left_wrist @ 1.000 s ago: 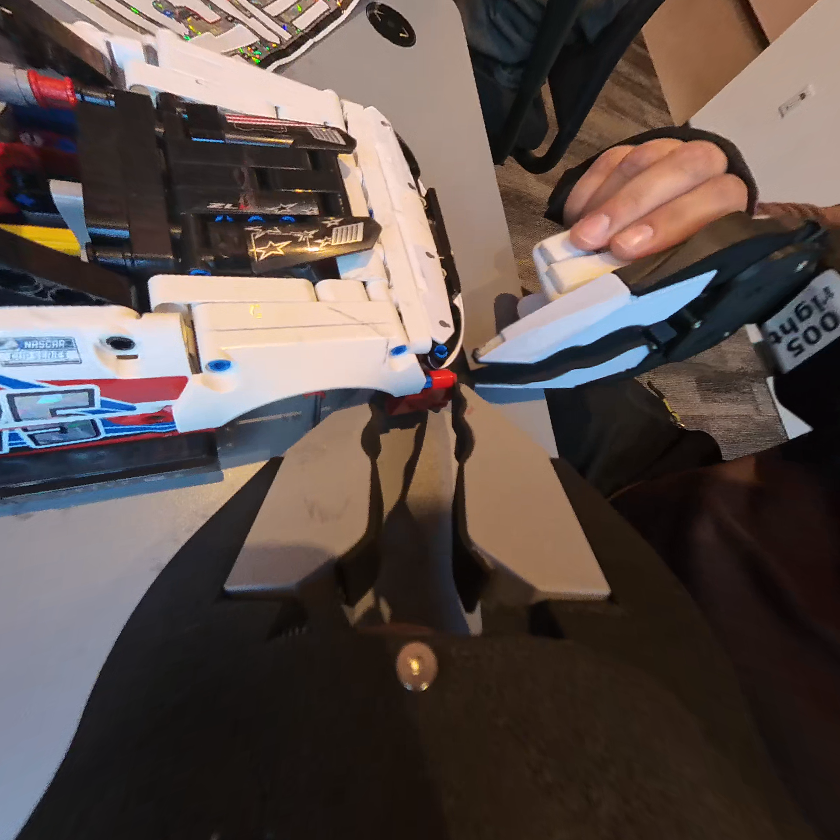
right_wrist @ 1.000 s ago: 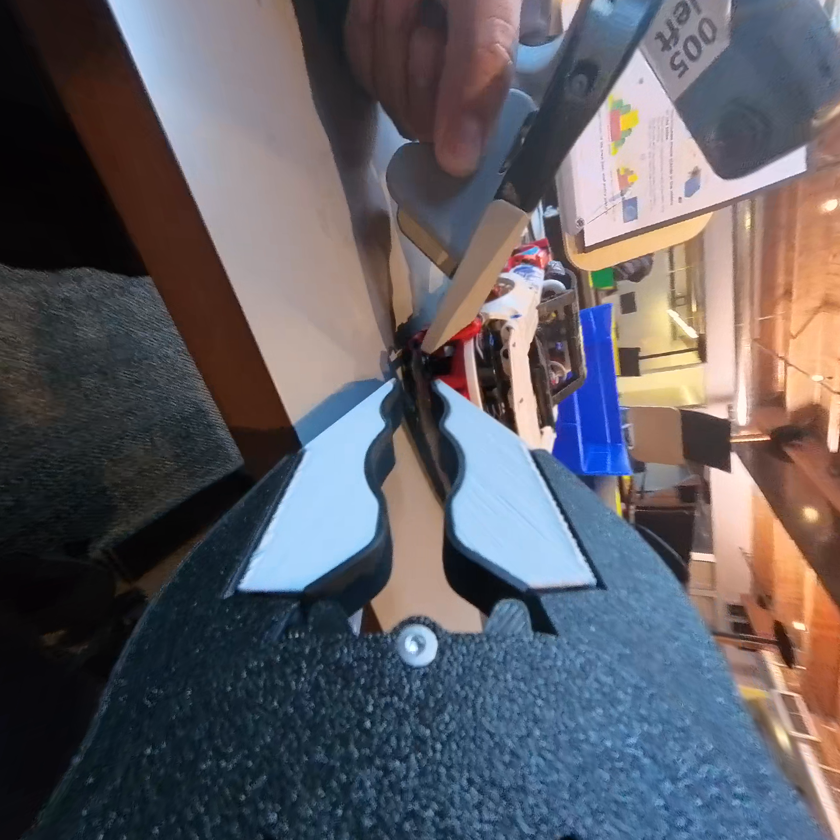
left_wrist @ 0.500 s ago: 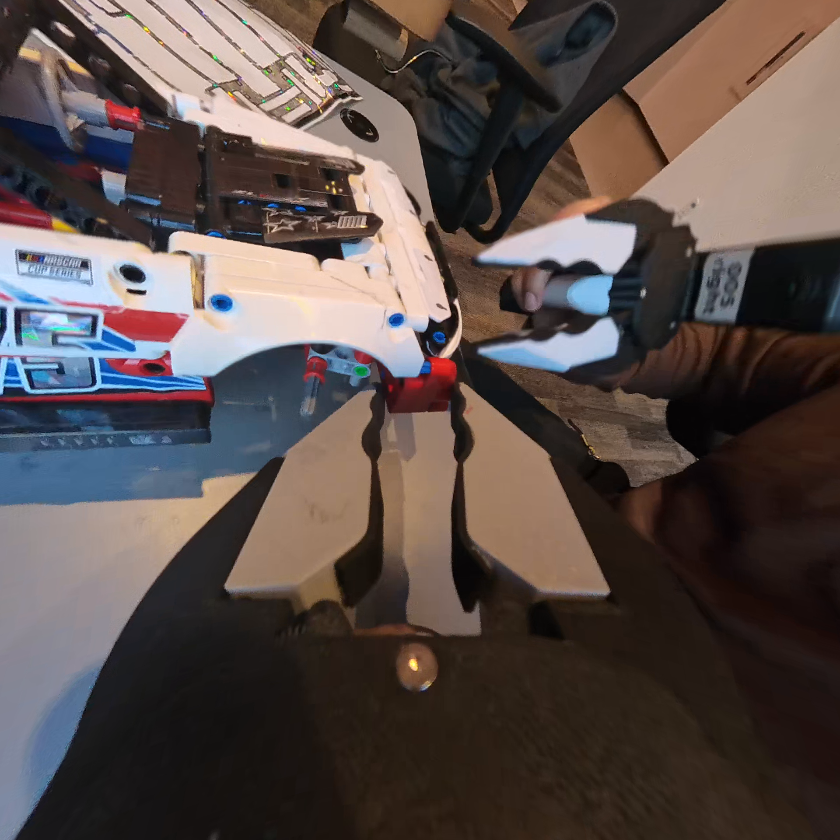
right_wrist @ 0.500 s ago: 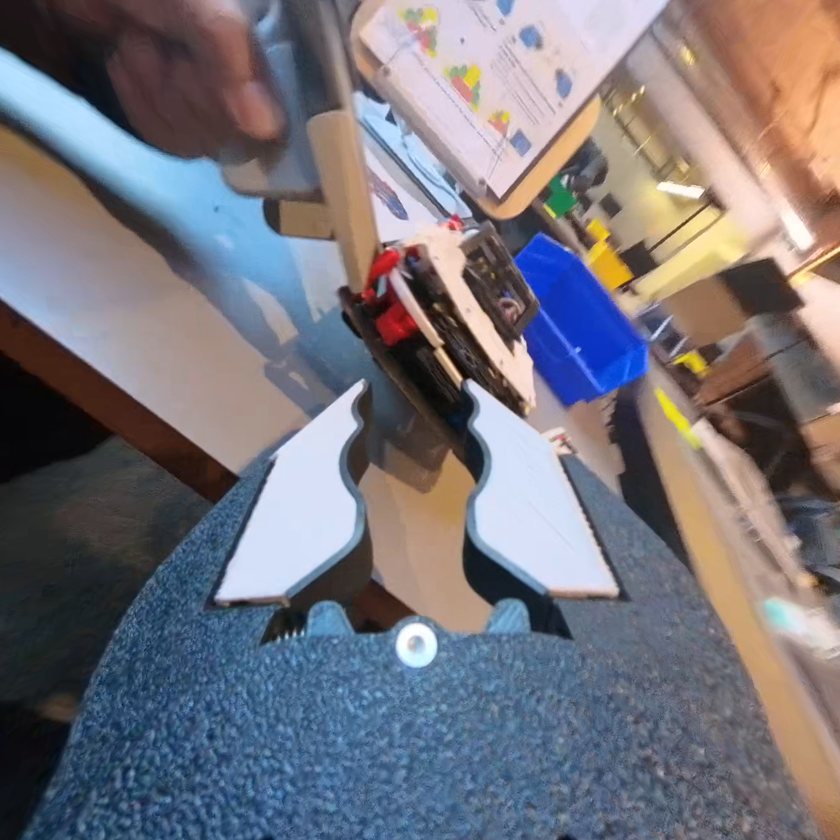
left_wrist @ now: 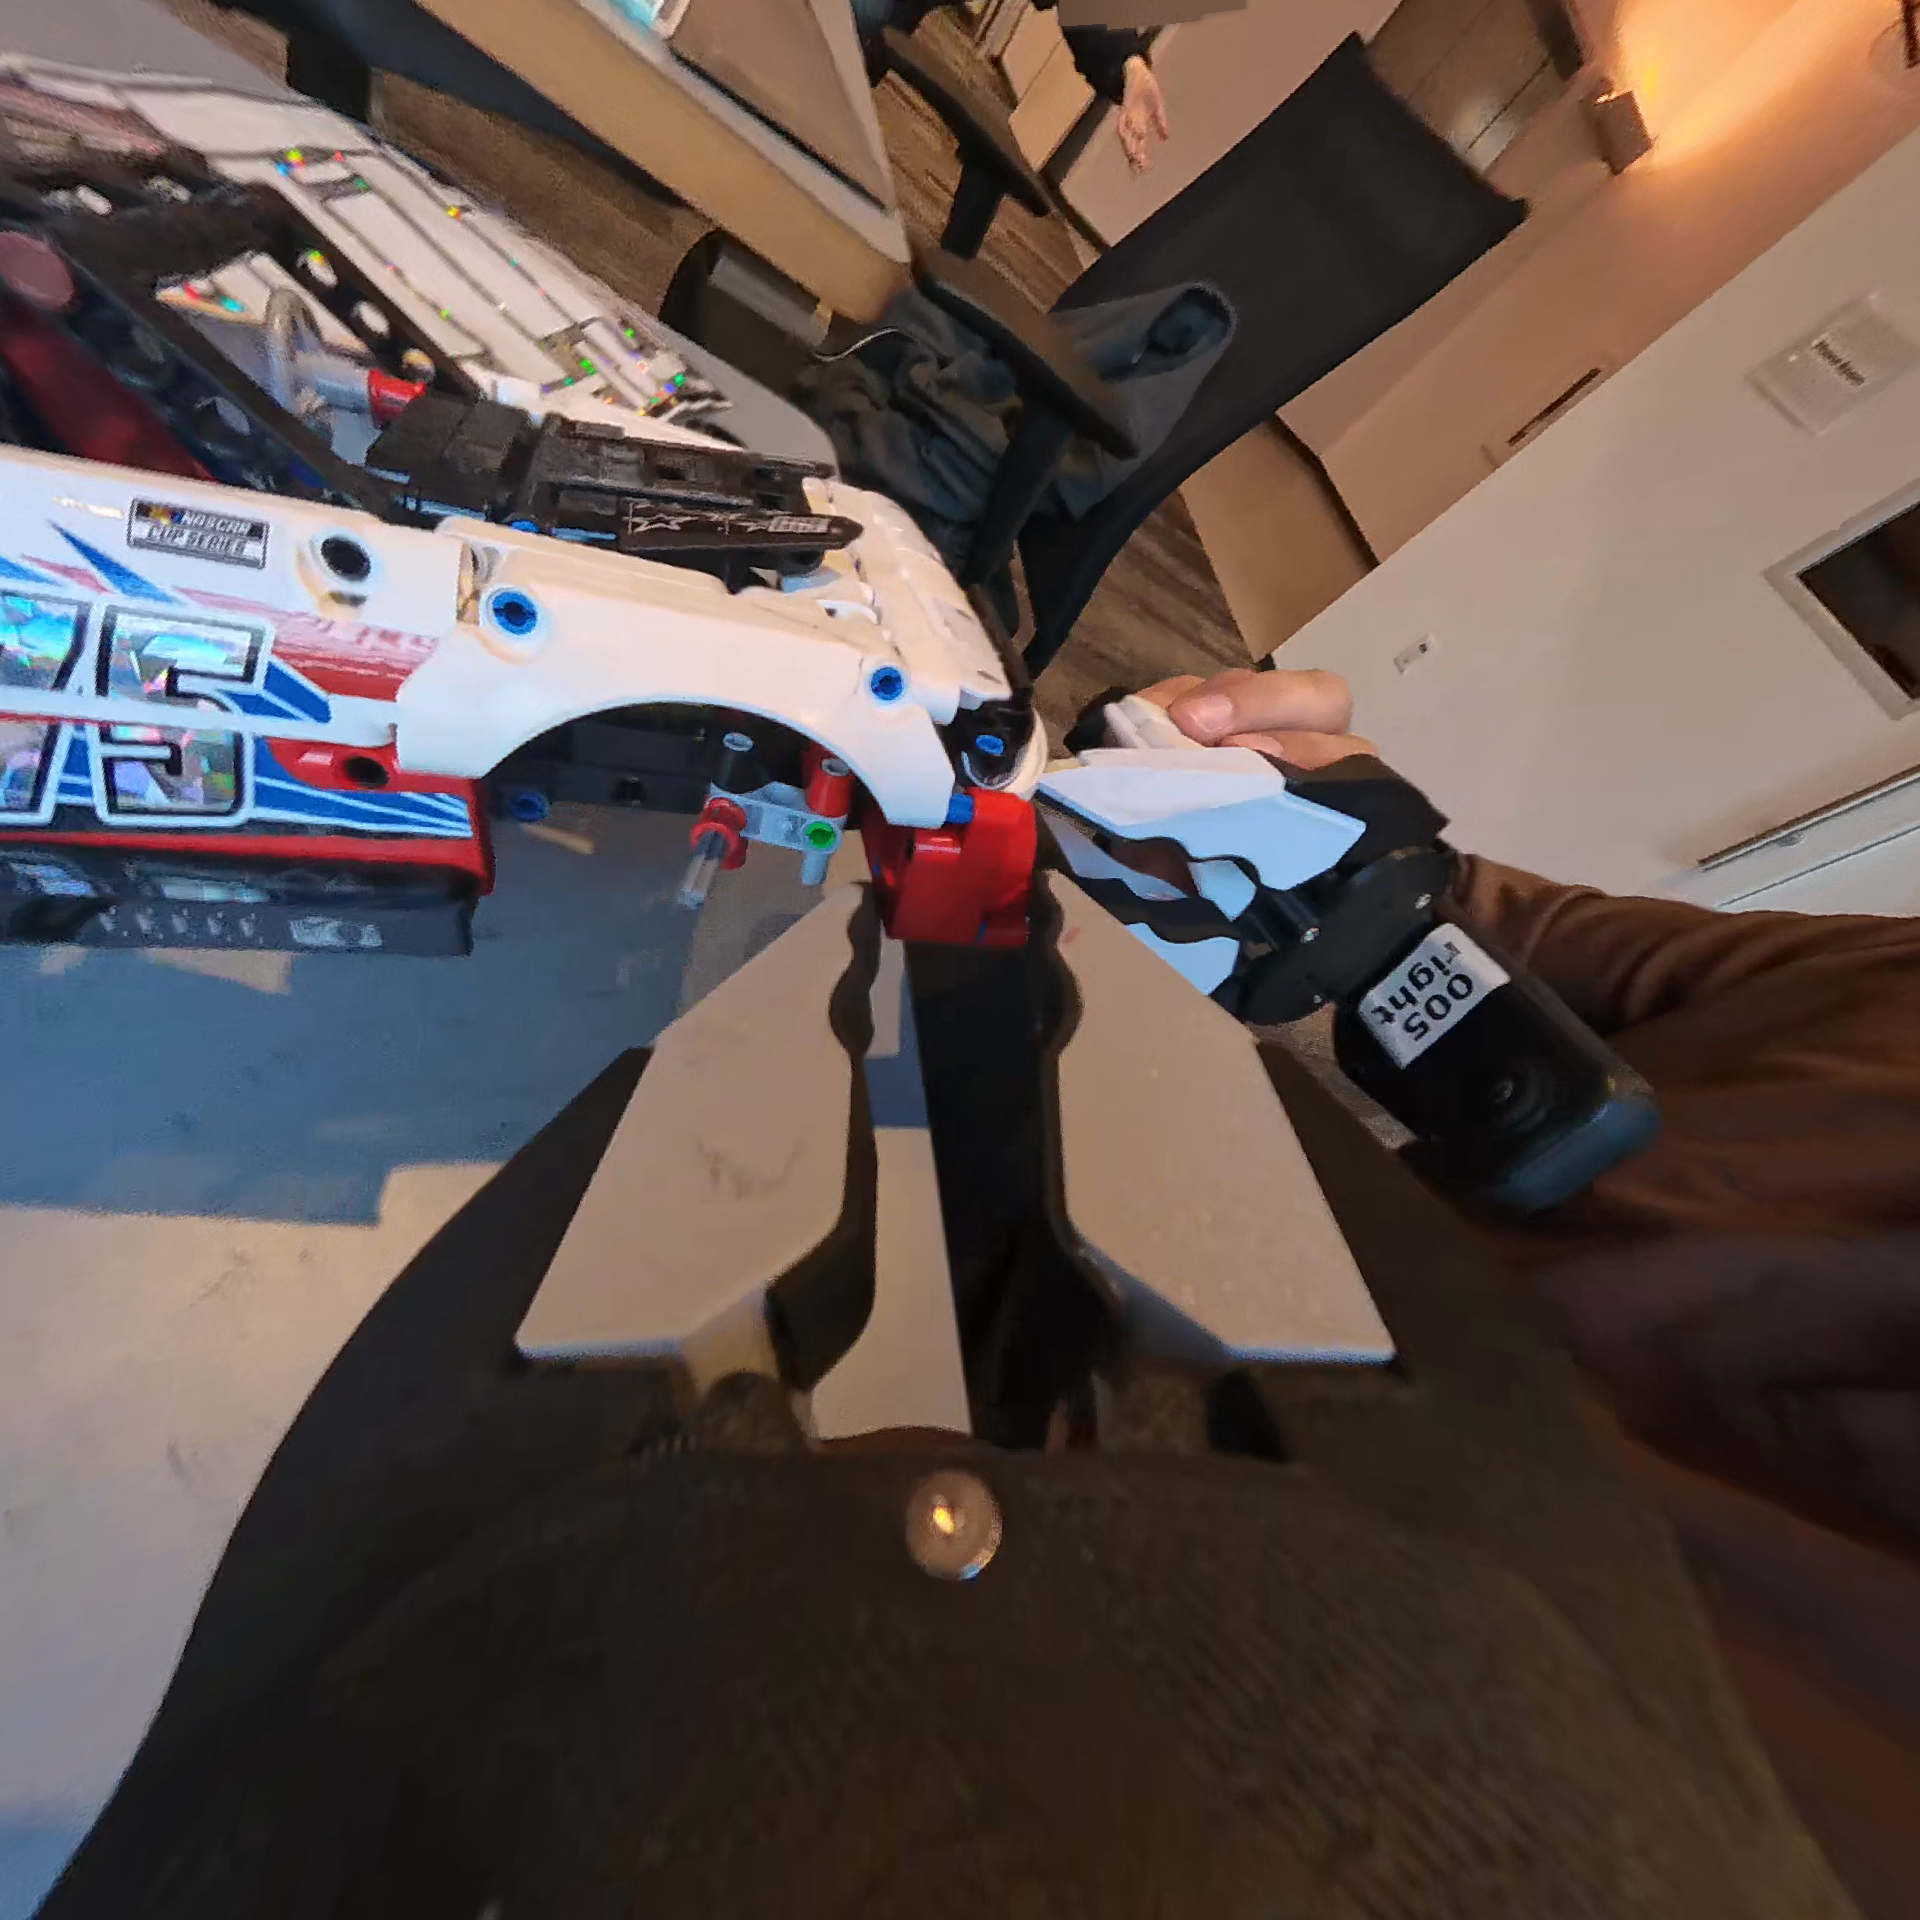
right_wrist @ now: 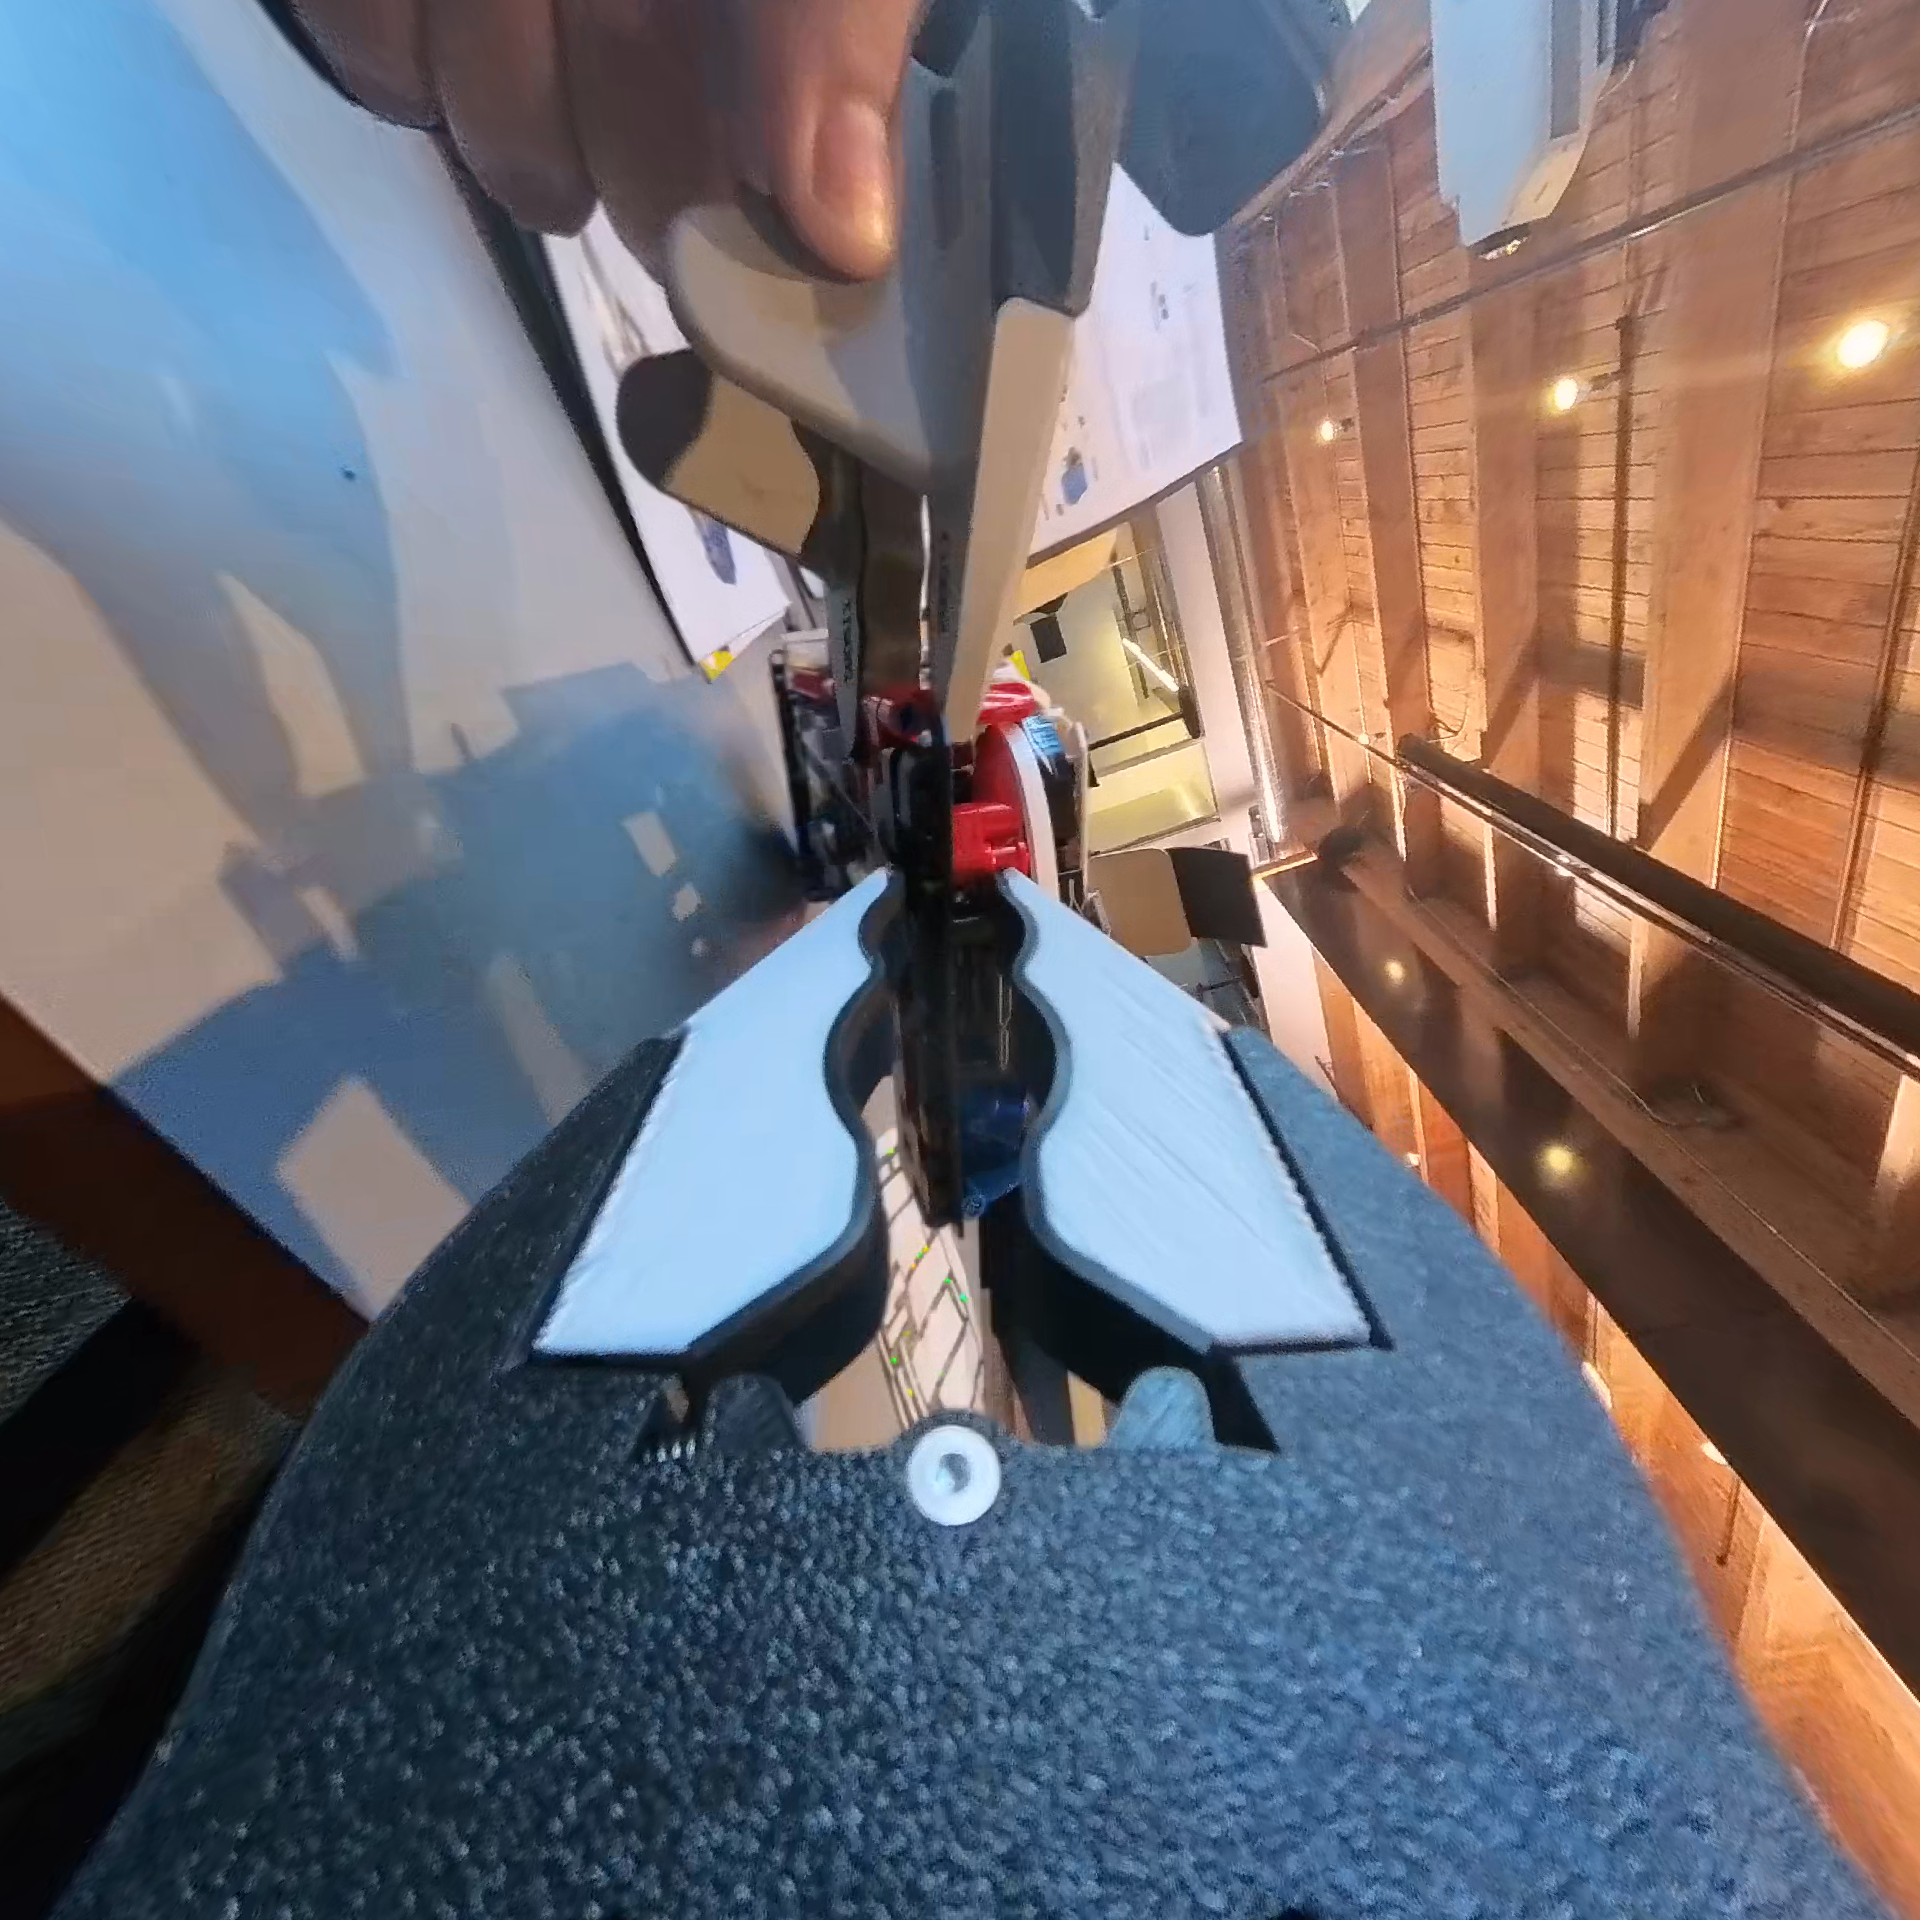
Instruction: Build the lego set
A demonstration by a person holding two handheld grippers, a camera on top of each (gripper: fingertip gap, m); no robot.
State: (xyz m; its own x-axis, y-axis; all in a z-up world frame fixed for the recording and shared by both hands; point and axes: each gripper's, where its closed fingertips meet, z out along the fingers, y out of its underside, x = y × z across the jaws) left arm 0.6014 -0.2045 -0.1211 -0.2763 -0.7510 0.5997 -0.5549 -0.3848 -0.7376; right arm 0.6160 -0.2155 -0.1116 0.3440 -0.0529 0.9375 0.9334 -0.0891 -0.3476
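A white lego race car (left_wrist: 582, 665), decorated with red and blue striping and holographic number stickers, is seen lying on a pale grey table (left_wrist: 208, 1299) in the left wrist view, its open wheel arch turned toward the camera. The red block (left_wrist: 961, 868) at the car's end corner is pinched between the fingertips of the left gripper (left_wrist: 956, 914), whose jaws are closed against its two sides. From the right, the right gripper (left_wrist: 1081, 821) is brought in by a hand (left_wrist: 1262, 707), with a brown sleeve (left_wrist: 1714, 997) behind it; its white fingers (left_wrist: 1195, 784) are pressed against the same end of the car, just beside the red block. In the right wrist view a thin black lego piece (right_wrist: 928, 1039) is seen edge-on between the right gripper's (right_wrist: 940, 894) fingers, which are drawn in close about it and appear to grip it, though contact at the pads is not clearly shown. Beyond the tips, the red part (right_wrist: 982, 831) and the car's end are visible, with the left gripper's finger (right_wrist: 1003, 499) coming down onto them from above. A sticker sheet (left_wrist: 436, 249) with holographic flecks is laid on the table behind the car, and a dark chair (left_wrist: 1247, 343) is placed beyond the table edge.
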